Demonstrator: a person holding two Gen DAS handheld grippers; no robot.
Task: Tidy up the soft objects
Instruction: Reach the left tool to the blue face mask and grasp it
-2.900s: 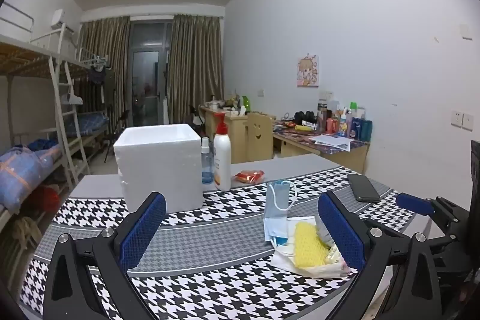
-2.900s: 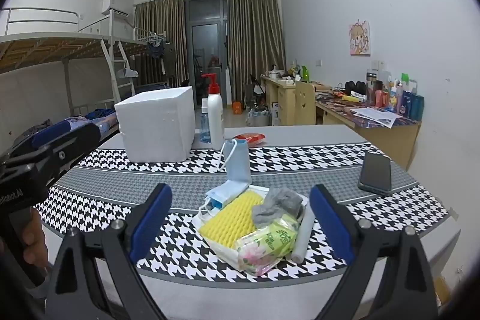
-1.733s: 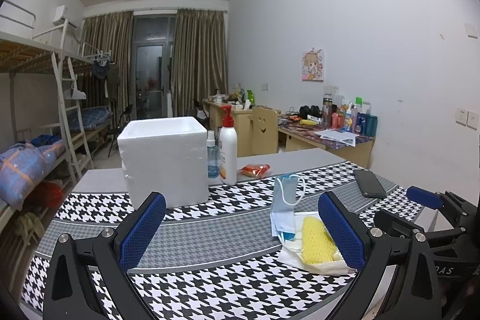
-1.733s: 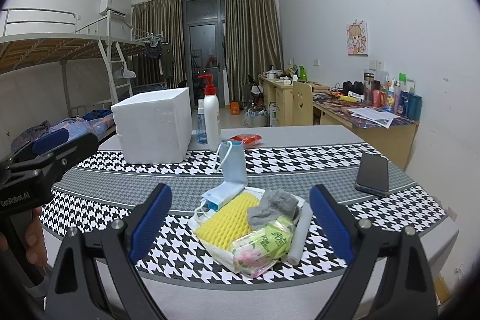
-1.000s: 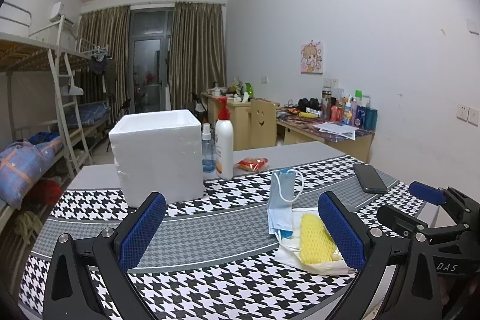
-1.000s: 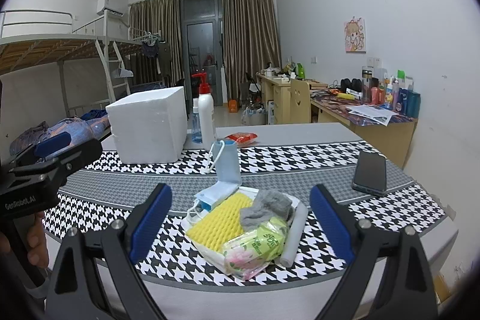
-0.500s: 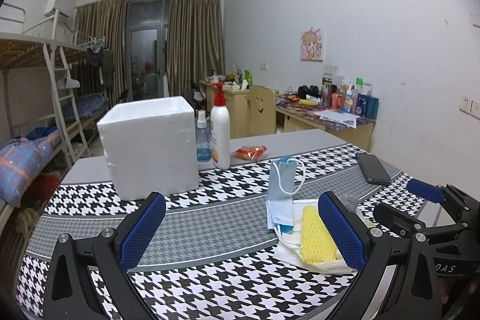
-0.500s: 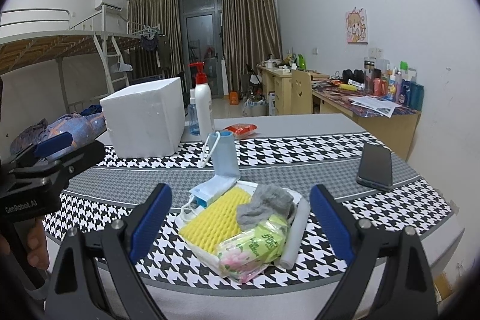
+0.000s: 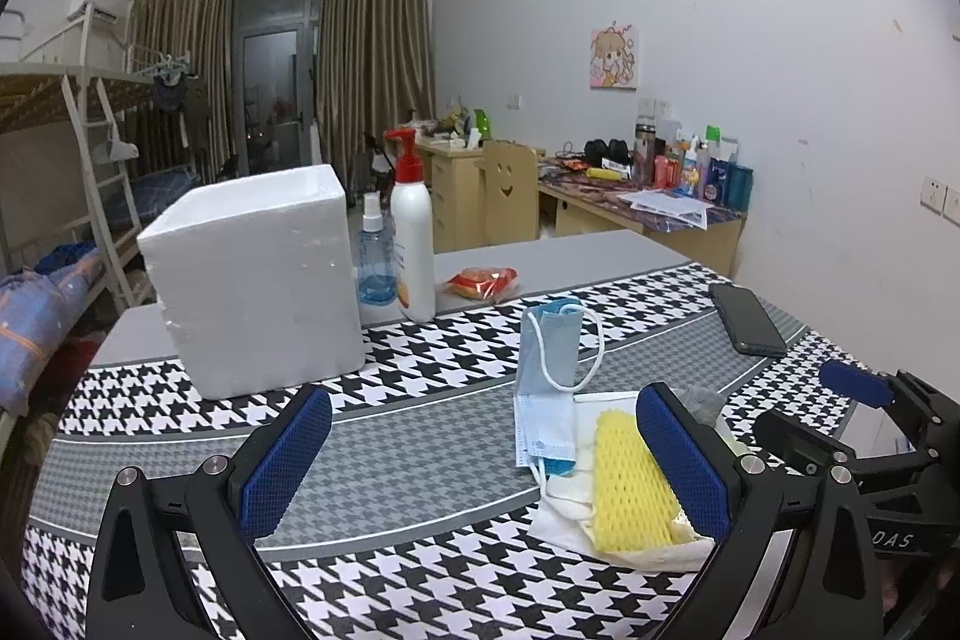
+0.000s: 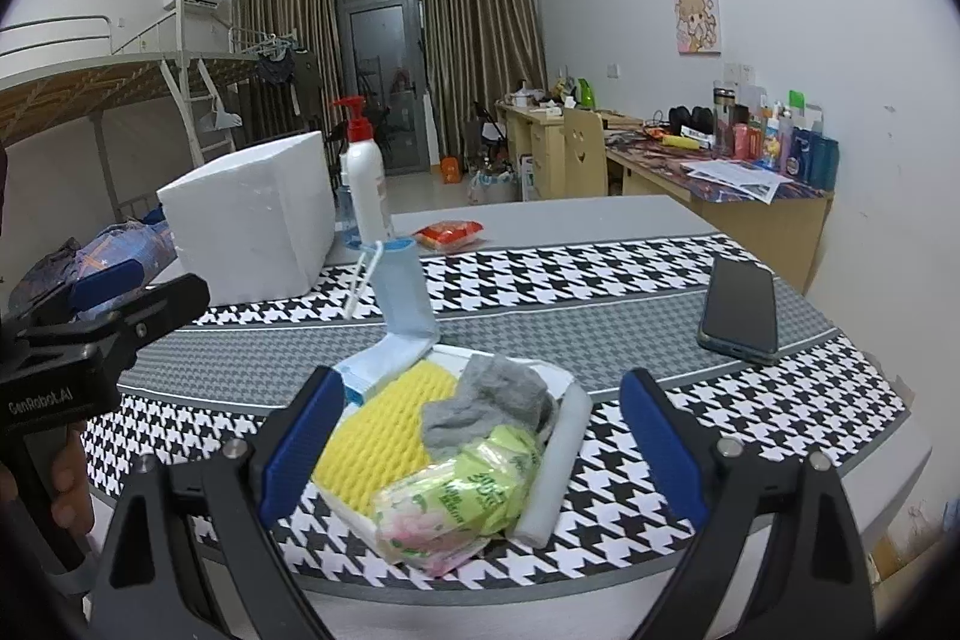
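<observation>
Houndstooth table (image 9: 420,466) w/ white foam box (image 9: 252,274) at far left, lotion pump bottle (image 9: 413,235) just beside it. Soft stuff piled near front edge: blue face mask (image 10: 399,304) standing up, yellow foam net (image 10: 387,427), grey sock (image 10: 489,400), green tissue pack (image 10: 462,490). Phone (image 10: 739,307) well to the right. Left gripper (image 9: 480,460) & right gripper (image 10: 480,436) both wide apart, holding nothing, above table.

I read "GenRobot.AI" on the left gripper (image 10: 90,334) body; "DAS" on the right gripper (image 9: 864,436) body.
</observation>
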